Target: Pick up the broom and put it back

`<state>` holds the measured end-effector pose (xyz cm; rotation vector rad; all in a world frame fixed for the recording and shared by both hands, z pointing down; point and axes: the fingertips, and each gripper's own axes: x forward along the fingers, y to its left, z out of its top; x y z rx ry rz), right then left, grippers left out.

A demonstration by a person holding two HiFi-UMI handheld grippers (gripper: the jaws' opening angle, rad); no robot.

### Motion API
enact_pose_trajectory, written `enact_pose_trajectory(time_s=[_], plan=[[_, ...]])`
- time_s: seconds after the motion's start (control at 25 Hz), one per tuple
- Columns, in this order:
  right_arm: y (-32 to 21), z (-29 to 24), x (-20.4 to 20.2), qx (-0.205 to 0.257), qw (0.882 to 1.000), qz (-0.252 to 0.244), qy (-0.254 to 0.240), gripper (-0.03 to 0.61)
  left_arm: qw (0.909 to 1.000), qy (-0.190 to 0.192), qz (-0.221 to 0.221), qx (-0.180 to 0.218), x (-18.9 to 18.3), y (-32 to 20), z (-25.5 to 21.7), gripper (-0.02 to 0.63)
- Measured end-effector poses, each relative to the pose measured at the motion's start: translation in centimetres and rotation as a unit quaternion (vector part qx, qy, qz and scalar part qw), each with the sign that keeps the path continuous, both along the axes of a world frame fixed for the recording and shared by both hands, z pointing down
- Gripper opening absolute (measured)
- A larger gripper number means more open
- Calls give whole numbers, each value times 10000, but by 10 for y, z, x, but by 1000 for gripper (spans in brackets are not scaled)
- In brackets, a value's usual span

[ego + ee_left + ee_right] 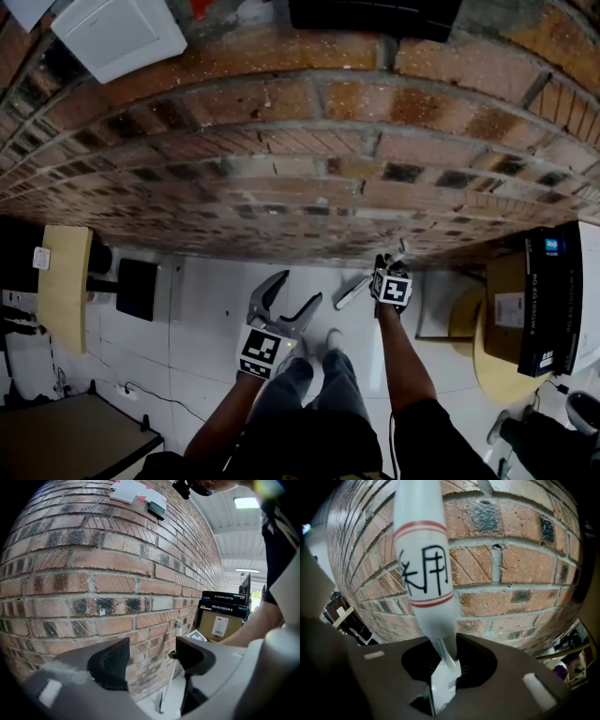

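The broom's white handle, with two red bands and black handwritten marks, rises close in front of the brick wall. My right gripper is shut on its thin neck. In the head view the right gripper is near the foot of the wall, with a white part of the broom beside it. My left gripper is to its left, open and empty. In the left gripper view the open left gripper faces the wall, and the thin white broom pole stands beyond it.
Black boxes on a cardboard carton stand at the right beside a round wooden top. A wooden table and a dark object are at the left. The person's legs stand on the white tiled floor. A white box hangs on the wall.
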<state>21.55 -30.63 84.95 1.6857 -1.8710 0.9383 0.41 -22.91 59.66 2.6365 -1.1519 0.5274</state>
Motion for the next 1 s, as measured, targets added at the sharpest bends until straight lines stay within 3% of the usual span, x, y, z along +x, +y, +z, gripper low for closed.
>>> enact_pose_trajectory(time_s=[0.44,0.8,1.0], plan=[[-20,11,-3,-162,9999,-40,4,71,9997,-19,-206,-93,-18,3,9,308],[-21,25,-10,-214,9992,-27,-340,71,9996,-5,-291,-72,-27,4,9,308],[-22,19,-16,-1,9988,-264,-412,190,9995,2,-308,-75,-29,5,9,308]])
